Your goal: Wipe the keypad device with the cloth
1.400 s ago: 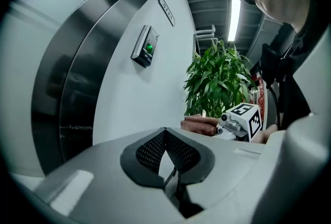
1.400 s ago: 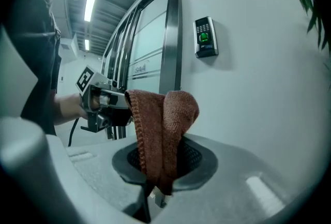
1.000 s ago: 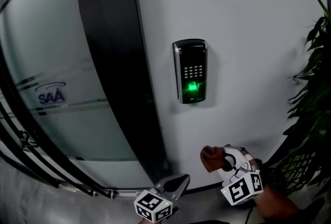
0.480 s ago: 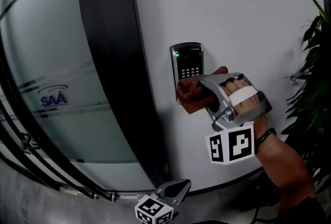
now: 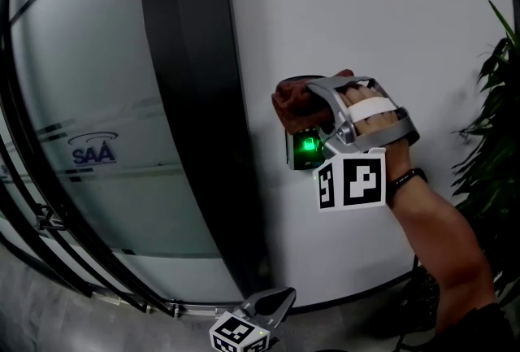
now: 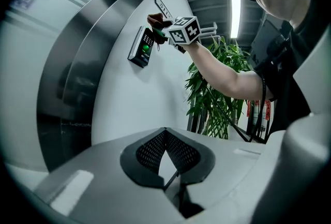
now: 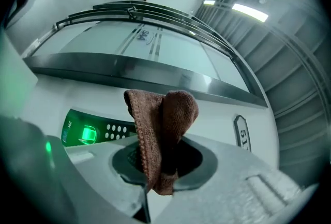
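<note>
We're holding the brown cloth (image 5: pixel 292 102) over the top part of the keypad device (image 5: pixel 307 149), which is hanging on the white wall (image 5: pixel 366 9), right of the dark strip (image 5: pixel 195 98). Our right gripper (image 5: pixel 315 102) is clamping the cloth. Our left gripper (image 5: pixel 272 302) is sitting near the wall's bottom edge, jaws together, gripping nothing.

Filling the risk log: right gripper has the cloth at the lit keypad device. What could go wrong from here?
1. The keypad device glows green, so it seems powered; the cloth pressed over its keys might enter digits.
2. The right gripper pinches only one end of the folded cloth; dragging could pull it loose.
3. The cloth is a narrow fold between wide jaws, so a hard jaw edge may scrape the device's face.
</note>
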Demonstrator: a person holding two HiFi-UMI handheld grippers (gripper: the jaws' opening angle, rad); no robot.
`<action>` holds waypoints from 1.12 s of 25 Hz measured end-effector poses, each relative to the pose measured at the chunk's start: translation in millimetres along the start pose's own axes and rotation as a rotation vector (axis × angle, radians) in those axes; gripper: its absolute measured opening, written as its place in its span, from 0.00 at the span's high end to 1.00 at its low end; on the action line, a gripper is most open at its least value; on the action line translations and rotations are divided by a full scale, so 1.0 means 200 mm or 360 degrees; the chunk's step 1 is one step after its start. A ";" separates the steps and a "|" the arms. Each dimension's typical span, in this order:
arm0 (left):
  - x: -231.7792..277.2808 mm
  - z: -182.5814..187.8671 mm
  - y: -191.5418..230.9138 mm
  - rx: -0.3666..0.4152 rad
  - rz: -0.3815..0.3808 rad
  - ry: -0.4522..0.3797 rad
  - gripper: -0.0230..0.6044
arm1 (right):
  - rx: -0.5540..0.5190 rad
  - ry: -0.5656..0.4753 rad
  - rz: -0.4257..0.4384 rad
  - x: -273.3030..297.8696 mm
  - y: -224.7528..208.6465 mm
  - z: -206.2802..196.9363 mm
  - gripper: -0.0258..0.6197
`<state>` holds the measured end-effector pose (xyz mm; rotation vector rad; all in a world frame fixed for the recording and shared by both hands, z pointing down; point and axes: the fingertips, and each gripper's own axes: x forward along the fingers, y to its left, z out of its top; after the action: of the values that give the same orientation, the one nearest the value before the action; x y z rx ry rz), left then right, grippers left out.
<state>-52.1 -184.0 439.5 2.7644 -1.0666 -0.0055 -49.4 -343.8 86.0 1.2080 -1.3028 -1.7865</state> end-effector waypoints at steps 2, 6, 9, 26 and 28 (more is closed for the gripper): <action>0.00 0.00 0.00 -0.0001 0.0003 0.0001 0.94 | -0.0001 0.0034 -0.0015 0.04 -0.01 -0.02 0.87; 0.00 -0.01 0.00 -0.0007 -0.0002 0.0003 0.94 | -0.0006 0.0074 -0.0047 0.07 0.00 -0.03 0.87; 0.01 -0.02 0.00 -0.0024 -0.0004 0.0004 0.94 | -0.0009 0.0086 -0.0050 0.07 0.03 -0.01 0.87; 0.03 -0.02 0.00 -0.0023 -0.0017 0.0020 0.94 | 0.0055 0.0074 0.0060 -0.02 0.28 0.00 0.87; 0.03 -0.02 -0.01 -0.0026 -0.0015 0.0018 0.94 | 0.0065 0.0068 0.0078 -0.03 0.31 0.00 0.87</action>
<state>-46.6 -185.6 443.8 2.7514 -1.0459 0.0000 -49.8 -358.3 146.4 1.2197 -1.3389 -1.6983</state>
